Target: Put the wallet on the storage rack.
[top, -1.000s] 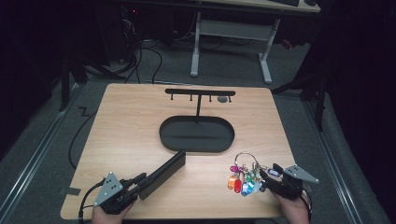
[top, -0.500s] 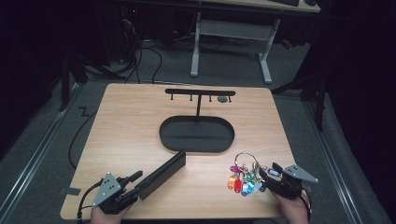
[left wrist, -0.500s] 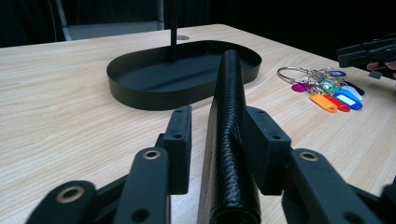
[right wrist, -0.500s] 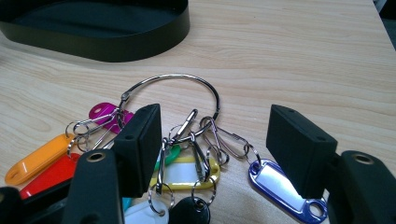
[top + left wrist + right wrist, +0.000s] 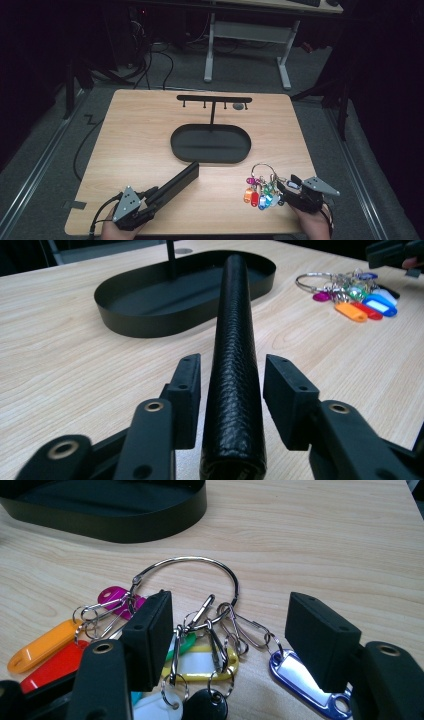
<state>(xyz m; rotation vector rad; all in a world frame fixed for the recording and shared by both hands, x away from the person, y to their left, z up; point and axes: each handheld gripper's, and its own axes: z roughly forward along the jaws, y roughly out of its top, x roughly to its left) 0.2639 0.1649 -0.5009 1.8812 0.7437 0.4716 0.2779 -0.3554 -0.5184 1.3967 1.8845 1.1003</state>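
Down at the near left corner of the wooden table [image 5: 140, 135], the left gripper [image 5: 231, 390] has just been opening its jaws; the black leather case [image 5: 234, 365] lies between them, pads clear of it, resting on the wood and pointing toward the black oval tray [image 5: 210, 144]. Over at the right, the right gripper [image 5: 227, 630] spreads wide around the key ring with coloured tags [image 5: 200, 625], gripping nothing, seemingly lined up for a pickup. Behind the tray stands a hook rack [image 5: 214, 99], likely the keys' destination. Dark room, grey floor, 1 desk frame [image 5: 247, 50] beyond.
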